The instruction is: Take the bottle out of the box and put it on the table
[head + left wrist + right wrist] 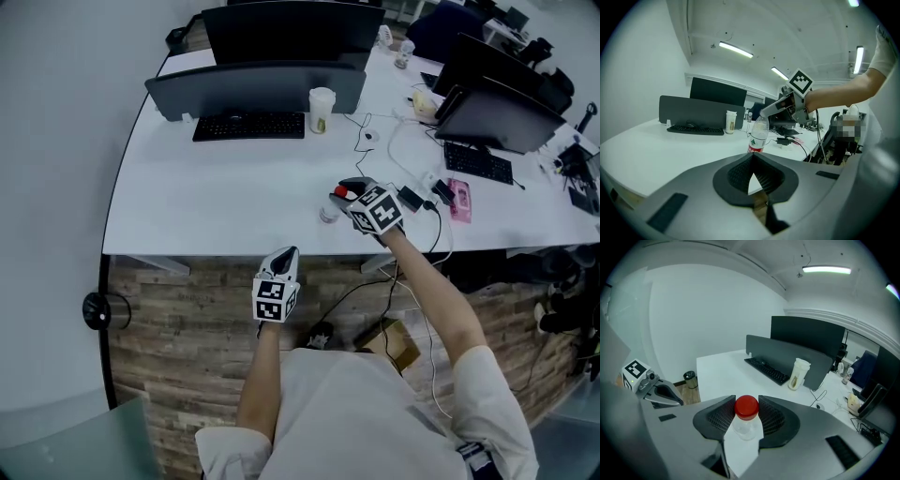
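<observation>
Right gripper (746, 404) pinches the red-capped water bottle (758, 133), seemingly standing on the white desk (216, 187); left gripper (753, 155), jaws pressed together and empty, hangs at the desk's near edge.

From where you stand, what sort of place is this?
Most likely a shared office: a long white desk carries several monitors, keyboards and a lidded cup.

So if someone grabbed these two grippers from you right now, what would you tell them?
Left gripper: shut, empty, at the table's near edge.
Right gripper: clamped on the bottle's neck under its red cap.
Bottle: upright over the white table, already out of the box; whether its base touches yet is unclear.
Left to do: set it down, open the jaws, pull away.
</observation>
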`<state>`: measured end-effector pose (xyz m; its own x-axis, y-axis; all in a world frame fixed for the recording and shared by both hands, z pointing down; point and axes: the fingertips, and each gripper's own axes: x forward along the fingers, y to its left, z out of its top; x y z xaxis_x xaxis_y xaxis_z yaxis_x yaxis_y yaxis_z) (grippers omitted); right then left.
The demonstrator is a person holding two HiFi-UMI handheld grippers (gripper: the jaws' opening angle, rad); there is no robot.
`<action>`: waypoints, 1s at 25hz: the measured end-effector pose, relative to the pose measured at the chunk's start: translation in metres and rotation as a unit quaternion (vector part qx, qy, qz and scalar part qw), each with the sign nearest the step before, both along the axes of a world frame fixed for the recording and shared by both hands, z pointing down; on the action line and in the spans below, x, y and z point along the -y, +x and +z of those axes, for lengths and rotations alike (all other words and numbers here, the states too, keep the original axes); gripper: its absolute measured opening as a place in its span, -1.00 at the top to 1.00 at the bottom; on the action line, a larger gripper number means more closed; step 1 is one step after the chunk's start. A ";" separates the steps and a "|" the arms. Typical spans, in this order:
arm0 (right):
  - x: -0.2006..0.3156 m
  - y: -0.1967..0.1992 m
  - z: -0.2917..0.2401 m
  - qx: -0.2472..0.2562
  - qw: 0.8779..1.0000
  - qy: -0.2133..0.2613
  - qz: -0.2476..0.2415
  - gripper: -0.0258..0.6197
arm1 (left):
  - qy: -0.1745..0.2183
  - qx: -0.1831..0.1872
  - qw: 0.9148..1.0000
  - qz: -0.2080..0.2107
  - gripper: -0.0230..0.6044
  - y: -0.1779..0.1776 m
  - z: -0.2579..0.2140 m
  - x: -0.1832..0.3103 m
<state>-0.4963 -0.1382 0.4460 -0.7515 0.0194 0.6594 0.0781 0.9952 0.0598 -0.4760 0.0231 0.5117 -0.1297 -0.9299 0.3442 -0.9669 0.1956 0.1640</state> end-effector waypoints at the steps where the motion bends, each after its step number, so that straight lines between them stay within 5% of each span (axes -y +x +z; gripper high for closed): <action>1: -0.001 -0.002 0.002 -0.001 1.000 -0.001 0.001 0.36 | 0.000 0.000 1.000 -0.002 0.89 -0.001 0.000 -0.002; 13: 0.004 -0.005 0.009 0.024 0.998 -0.022 0.059 0.35 | 0.000 0.014 1.000 -0.005 0.89 -0.007 -0.011 -0.010; 17: -0.001 0.001 0.002 0.044 0.996 -0.042 0.070 0.19 | 0.003 0.012 1.000 0.004 0.89 0.002 -0.017 -0.001; 25: 0.003 0.041 -0.011 0.081 0.991 -0.053 0.093 0.19 | 0.002 0.024 0.999 0.021 0.89 0.020 -0.026 0.017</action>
<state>-0.4549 -0.1409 0.4348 -0.8438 -0.0676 0.5324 -0.1099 0.9928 -0.0481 -0.4556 0.0064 0.4855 -0.1074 -0.9362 0.3347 -0.9809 0.1547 0.1179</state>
